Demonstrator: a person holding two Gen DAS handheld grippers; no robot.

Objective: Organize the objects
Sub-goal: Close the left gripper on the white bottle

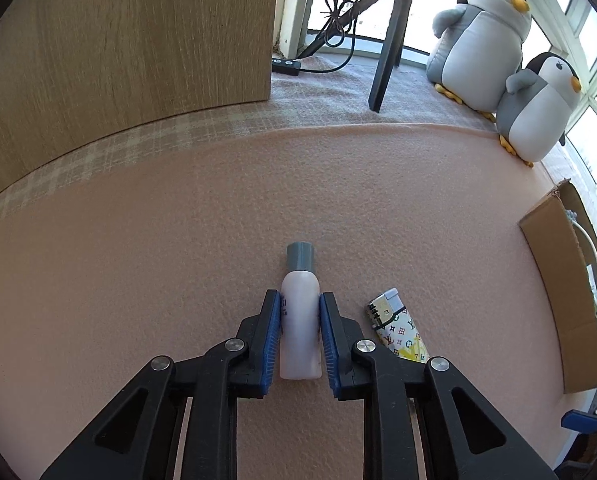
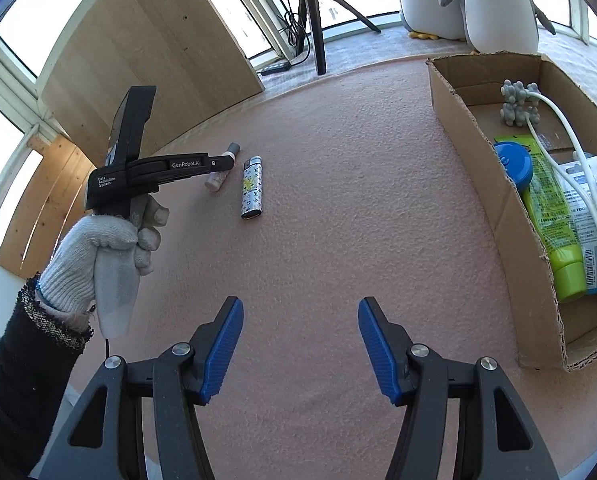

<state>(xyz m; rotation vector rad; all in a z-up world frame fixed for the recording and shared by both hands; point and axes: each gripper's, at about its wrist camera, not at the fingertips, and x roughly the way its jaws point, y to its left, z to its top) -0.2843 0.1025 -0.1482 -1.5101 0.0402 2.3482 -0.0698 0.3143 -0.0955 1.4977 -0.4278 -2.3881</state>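
Left wrist view shows the left tongs [image 1: 300, 336] pinching the small, light, slick translucent plastic bottle with a grey cap [image 1: 300, 320] at mid-body on the peach felt desk [image 1: 178, 240], while the right tongs [image 2: 300, 344] hang spread beside the open cardboard box [image 2: 478, 184] holding a green tube [image 2: 554, 216], blue-lidded jar [image 2: 514, 166] and white cable [image 2: 570, 144].

Black tongs [image 2: 300, 344] with blue ribbed pads, white knit glove [image 2: 98, 240], seemingly black sleeve [image 2: 22, 360].

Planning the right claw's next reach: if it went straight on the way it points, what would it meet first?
Probably only the pink mat. The open right claw points between the lighter and the cardboard box; depth is unclear.
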